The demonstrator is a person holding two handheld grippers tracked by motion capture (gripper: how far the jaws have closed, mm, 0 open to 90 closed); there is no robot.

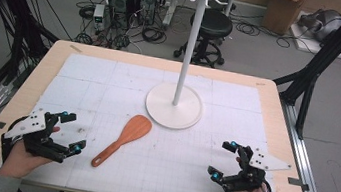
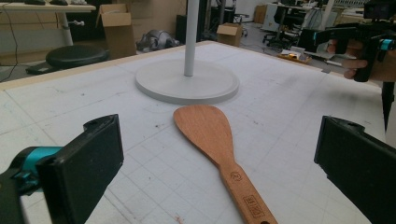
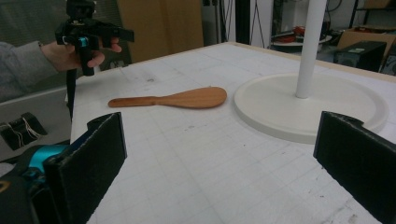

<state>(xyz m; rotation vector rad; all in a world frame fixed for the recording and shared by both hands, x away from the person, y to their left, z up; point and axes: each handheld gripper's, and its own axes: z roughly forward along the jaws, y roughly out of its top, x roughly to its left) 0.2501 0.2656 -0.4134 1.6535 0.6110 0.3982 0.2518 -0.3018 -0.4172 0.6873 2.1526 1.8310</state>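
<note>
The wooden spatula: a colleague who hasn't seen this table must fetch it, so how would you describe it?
Find the tall white stand with a round base in the middle of the white gridded mat. Just in front of that base, toward the person's left, lies the wooden spatula, flat, blade nearest the base. It is the only brown, loose thing on the mat.

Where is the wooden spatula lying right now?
In the high view the wooden spatula lies flat on the white grid mat, left of centre, its blade toward the white stand's base and its handle nearer the left gripper.
</note>
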